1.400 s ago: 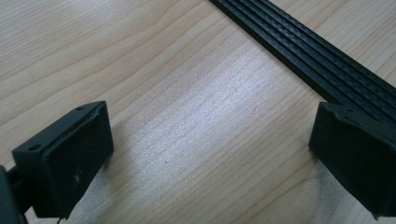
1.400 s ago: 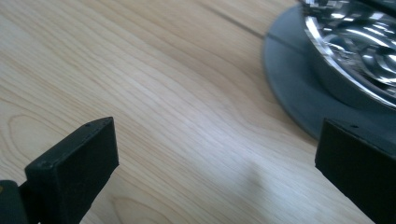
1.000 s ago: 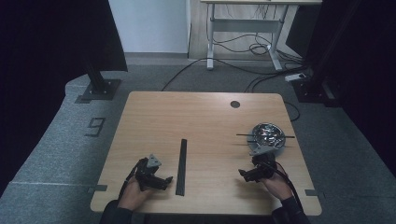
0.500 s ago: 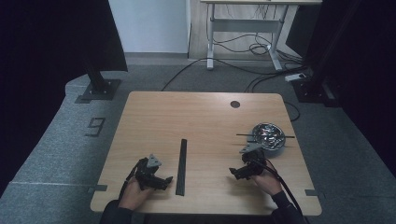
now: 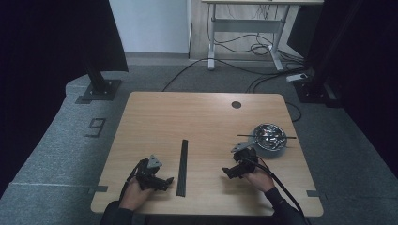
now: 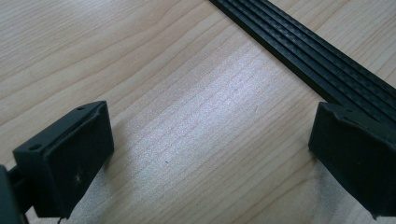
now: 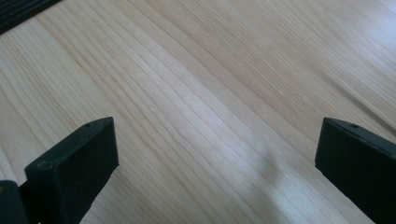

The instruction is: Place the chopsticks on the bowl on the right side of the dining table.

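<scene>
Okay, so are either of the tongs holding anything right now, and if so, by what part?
Nothing is held. The left tongs and the right tongs both stand open over bare table, with only wood between their jaws.

Surroundings of the wooden table
A round black grommet sits at its 1 o'clock; on the grey carpet, a "9" mark lies at 9 o'clock, a black stand base at 10, and a white desk frame (with loose cables beneath) at 12.
</scene>
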Demonstrator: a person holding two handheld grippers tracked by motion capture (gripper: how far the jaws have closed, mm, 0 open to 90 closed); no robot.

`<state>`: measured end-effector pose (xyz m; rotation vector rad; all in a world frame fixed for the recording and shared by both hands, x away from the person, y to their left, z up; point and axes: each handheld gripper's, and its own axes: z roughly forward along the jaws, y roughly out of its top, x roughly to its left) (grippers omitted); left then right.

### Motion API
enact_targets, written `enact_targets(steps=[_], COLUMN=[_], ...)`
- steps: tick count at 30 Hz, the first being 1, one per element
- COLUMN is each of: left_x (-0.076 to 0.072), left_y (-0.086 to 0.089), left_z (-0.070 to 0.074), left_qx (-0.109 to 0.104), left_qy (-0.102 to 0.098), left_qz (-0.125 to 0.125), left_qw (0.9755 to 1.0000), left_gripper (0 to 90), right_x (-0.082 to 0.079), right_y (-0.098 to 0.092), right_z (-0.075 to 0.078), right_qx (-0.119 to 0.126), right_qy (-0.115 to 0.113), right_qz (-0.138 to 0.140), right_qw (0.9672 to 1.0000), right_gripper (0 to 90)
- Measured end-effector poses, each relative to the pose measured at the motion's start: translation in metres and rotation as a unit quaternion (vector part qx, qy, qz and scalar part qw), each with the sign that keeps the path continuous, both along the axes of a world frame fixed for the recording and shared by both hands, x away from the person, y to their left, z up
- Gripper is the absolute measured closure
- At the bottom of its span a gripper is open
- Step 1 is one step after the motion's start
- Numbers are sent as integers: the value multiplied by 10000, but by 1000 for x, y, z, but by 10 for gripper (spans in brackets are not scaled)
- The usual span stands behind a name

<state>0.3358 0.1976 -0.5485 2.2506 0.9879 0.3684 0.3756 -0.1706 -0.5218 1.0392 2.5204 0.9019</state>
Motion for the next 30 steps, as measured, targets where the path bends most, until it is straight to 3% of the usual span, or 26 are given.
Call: enact_targets(steps=[20,30], left_x=[0,0], left_y=[-1,-1], left_z=[0,0], left_qx=[7,10], left_qy=[-6,-7], left_qz=[10,16], left_qw=[10000,10000], left_gripper=[0,0], right_x=[19,25], right_y=[48,73], right_z=[0,1], right_qx=[34,-74], right_qy=[13,40], right_qz=[217,353], right_qw=[9998,9993], right_gripper=[0,0])
